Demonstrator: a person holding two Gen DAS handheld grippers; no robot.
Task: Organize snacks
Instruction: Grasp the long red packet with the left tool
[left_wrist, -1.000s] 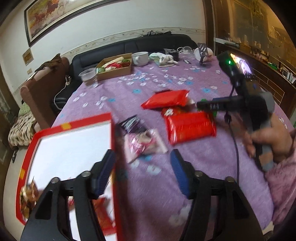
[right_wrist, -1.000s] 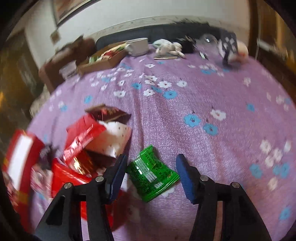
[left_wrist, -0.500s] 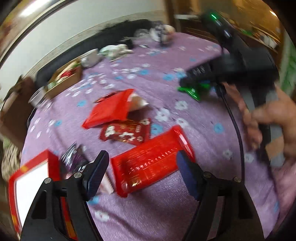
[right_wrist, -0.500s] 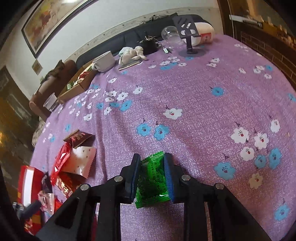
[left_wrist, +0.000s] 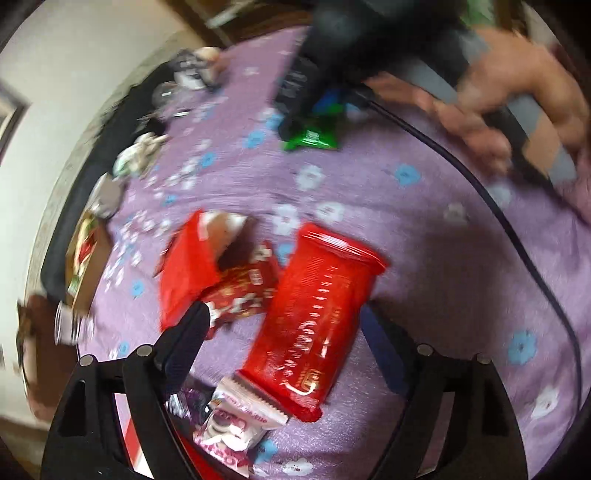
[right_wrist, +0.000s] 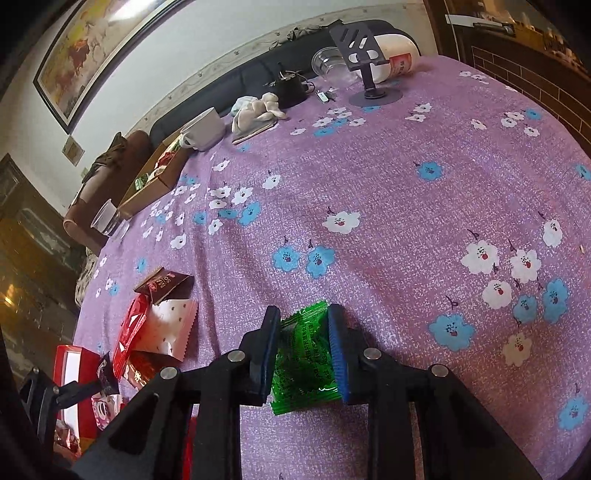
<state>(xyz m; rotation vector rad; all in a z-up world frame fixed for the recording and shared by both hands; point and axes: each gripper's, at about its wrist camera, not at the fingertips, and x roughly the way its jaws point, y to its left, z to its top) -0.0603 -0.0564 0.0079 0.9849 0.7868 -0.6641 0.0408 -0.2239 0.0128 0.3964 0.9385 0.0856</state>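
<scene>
In the right wrist view my right gripper (right_wrist: 302, 350) is shut on a green snack packet (right_wrist: 303, 354), its blue pads pressing both long sides just above the purple flowered tablecloth (right_wrist: 388, 206). In the left wrist view the same green packet (left_wrist: 314, 134) hangs under that gripper at the top. My left gripper (left_wrist: 284, 347) is opening wider, and a long red snack packet (left_wrist: 317, 317) lies between its jaws, untouched. Beside it lie a folded red packet (left_wrist: 184, 273), a dark red packet (left_wrist: 240, 291) and a pink-white packet (left_wrist: 236, 424).
A red-rimmed box (right_wrist: 70, 380) sits at the left table edge. A cardboard box of snacks (right_wrist: 155, 177), a white mug (right_wrist: 203, 129), a plastic cup (right_wrist: 107, 218), a phone stand (right_wrist: 365, 62) and a white bottle (right_wrist: 397, 55) line the far side. A person's hand (left_wrist: 517, 92) holds the right gripper.
My right gripper closed on the green packet. My left gripper rolled, swung away from the red-rimmed box to straddle the long red packet, and its jaws spread wider.
</scene>
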